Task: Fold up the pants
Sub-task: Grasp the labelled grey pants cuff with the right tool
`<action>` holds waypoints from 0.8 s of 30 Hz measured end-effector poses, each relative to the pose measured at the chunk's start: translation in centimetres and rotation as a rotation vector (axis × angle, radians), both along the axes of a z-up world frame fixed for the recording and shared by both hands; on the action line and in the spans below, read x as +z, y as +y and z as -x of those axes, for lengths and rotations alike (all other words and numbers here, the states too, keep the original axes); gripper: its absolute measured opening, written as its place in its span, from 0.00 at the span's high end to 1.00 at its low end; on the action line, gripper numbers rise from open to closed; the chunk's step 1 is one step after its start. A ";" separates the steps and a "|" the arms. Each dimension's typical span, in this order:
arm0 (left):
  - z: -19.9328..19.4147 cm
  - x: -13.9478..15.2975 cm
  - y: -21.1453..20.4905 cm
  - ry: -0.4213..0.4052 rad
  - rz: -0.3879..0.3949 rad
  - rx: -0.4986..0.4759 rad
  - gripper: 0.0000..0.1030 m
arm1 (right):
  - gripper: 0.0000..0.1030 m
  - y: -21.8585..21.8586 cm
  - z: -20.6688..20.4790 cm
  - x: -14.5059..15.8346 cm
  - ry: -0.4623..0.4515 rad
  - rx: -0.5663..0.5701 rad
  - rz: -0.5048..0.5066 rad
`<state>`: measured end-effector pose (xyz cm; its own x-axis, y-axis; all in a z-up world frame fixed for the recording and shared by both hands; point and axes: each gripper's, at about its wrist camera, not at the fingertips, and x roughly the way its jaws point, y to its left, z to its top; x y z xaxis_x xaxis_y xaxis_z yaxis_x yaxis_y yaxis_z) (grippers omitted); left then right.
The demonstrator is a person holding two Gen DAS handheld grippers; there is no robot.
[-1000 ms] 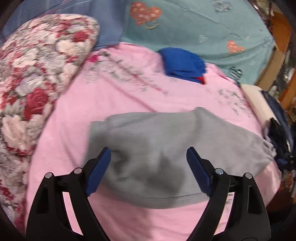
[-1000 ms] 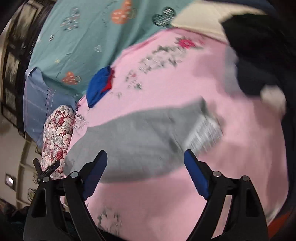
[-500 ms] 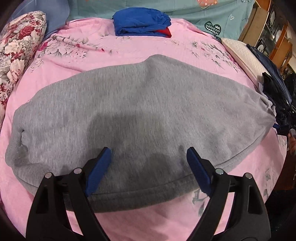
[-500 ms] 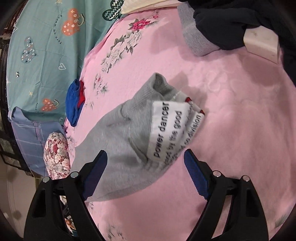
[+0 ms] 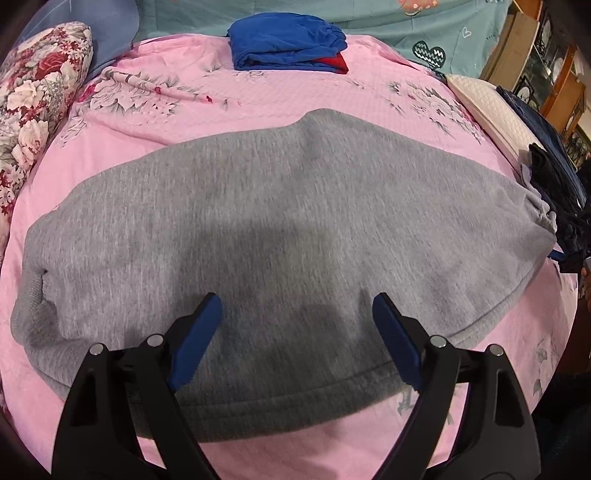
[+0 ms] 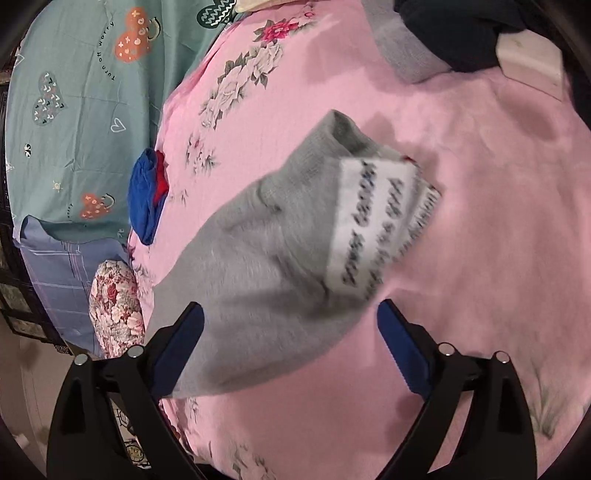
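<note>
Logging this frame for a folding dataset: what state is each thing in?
Pants: lying flat on the sheet, ungripped.
Left tool: open, above the pants.
Right tool: open, above the pants.
Blue garment: folded.

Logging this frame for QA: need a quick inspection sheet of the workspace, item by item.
Surface: pink floral bedspread, lightly wrinkled.
Job's things: grey pants lie spread flat across the bedspread; white printed label at one end, text blurred.
Clutter: folded blue garment with red showing at its edge, apart from the pants; dark clothes pile at the far edge; floral pillow; cream cushion.
Grippers: left tongs open over the pants' near hem, holding nothing; right tongs open over the pants, holding nothing.
Cables: nothing seen.
Surroundings: teal heart-print sheet behind; wooden shelving to one side.
</note>
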<state>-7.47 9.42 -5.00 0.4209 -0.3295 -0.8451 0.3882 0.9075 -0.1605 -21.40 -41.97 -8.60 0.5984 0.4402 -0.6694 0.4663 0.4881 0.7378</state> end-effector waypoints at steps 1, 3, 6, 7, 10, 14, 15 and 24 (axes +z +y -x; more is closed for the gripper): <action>0.1 0.0 0.0 0.001 0.004 0.003 0.17 | 0.01 -0.1 -0.5 -0.2 -0.001 -0.009 -0.017; 0.4 0.2 0.2 -0.003 0.011 -0.002 0.17 | 0.01 -0.5 -0.8 -0.4 0.009 -0.038 -0.044; 0.7 0.3 0.7 -0.010 0.016 -0.007 0.17 | 0.01 -1.0 -0.1 -0.7 -0.008 -0.077 -0.103; 0.7 0.3 0.8 -0.010 0.017 -0.008 0.17 | 0.01 -1.0 0.4 -0.8 -0.012 -0.090 -0.122; 0.6 0.2 0.8 -0.011 0.018 -0.013 0.17 | 0.05 -0.5 1.1 -0.4 -0.002 -0.102 -0.095; 0.2 0.1 0.5 -0.008 0.031 -0.013 0.17 | 0.02 -0.4 -0.3 -0.4 -0.013 -0.126 -0.021; 0.3 0.2 0.5 -0.011 0.037 -0.014 0.17 | 0.02 -0.5 -0.5 -0.5 -0.025 -0.138 -0.026; 0.4 0.1 0.4 -0.016 0.054 -0.024 0.17 | 0.43 -1.4 1.5 -1.1 -0.059 -0.149 0.006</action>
